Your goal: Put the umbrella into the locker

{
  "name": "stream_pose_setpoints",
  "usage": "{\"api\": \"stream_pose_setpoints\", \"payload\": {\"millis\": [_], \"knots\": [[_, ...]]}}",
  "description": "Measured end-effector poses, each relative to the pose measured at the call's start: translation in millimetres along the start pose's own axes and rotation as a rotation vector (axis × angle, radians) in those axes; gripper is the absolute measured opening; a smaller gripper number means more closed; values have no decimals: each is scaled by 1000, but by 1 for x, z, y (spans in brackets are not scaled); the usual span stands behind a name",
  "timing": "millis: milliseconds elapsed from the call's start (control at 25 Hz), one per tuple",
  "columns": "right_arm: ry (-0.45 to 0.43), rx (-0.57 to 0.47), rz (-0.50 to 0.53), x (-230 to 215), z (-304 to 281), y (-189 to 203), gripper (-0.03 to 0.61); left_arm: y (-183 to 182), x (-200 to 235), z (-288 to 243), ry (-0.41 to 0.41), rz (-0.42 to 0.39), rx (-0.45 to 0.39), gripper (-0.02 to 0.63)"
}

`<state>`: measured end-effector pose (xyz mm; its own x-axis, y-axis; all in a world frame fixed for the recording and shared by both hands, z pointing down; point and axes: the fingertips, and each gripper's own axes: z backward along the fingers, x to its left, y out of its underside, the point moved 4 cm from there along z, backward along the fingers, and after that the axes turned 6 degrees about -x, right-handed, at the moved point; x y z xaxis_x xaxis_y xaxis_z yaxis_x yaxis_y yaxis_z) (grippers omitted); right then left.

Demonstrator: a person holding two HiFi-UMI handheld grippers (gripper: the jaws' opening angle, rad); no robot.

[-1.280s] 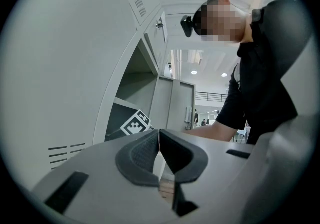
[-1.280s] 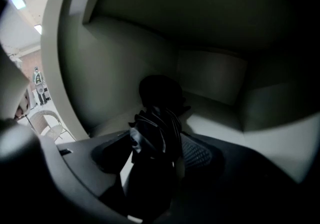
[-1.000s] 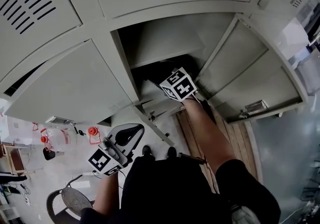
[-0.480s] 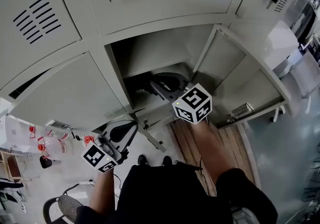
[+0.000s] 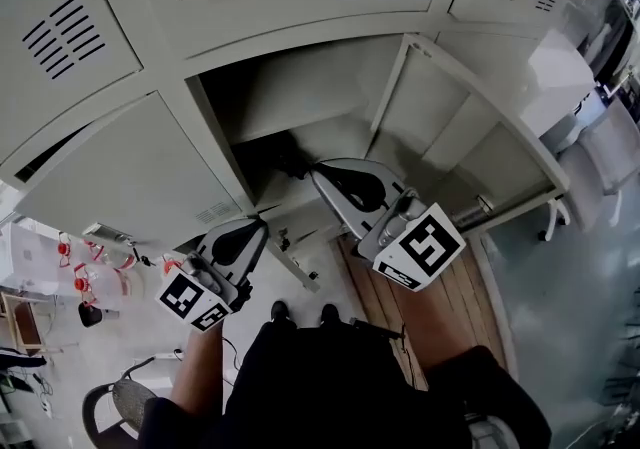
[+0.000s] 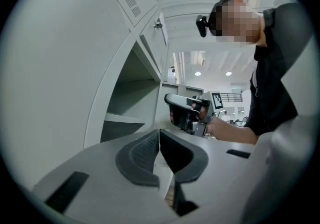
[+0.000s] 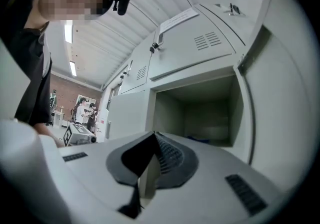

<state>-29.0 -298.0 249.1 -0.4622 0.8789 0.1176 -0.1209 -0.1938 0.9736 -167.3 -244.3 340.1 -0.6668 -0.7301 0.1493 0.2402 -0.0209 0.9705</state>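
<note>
Umbrella (image 5: 282,153) seems inside the locker (image 5: 300,92); my left gripper (image 5: 260,226) and right gripper (image 5: 320,172) fingers sit closed, empty; swinging the door (image 5: 470,132) may pinch it.

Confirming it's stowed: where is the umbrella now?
Right gripper view: a dark blue shape, likely the umbrella, lies on the floor of the open locker compartment, centre-right, beyond the shut right hand-held gripper.

The umbrella (image 7: 196,139) lies inside the open locker compartment (image 5: 300,97), at its back. The compartment's door (image 5: 470,147) stands out to its right, and a closed door (image 5: 130,177) sits at its left. The right hand-held gripper (image 5: 323,177) is just before its opening, and the left hand-held gripper (image 5: 255,229) is before it, leftward.
</note>
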Motion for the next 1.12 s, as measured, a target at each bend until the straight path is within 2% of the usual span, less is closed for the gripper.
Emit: {"api": "stream_pose_setpoints", "payload": {"millis": [200, 360, 440, 680, 920, 1120], "knots": [[-12, -7, -55, 13, 42, 5, 11, 1, -18, -4, -38, -23, -15, 18], [-6, -32, -52, 9, 77, 25, 12, 9, -26, -9, -61, -70, -38, 18], [-19, -37, -95, 15, 96, 44, 12, 22, -40, -4, -66, -58, -16, 18], [-146, -44, -247, 62, 129, 96, 11, 62, -80, 22, -84, 28, 51, 18], [-103, 41, -321, 104, 153, 118, 11, 74, -106, 60, -95, 75, 30, 18], [-53, 14, -436, 149, 161, 104, 11, 72, -144, 107, -77, 93, -13, 18]]}}
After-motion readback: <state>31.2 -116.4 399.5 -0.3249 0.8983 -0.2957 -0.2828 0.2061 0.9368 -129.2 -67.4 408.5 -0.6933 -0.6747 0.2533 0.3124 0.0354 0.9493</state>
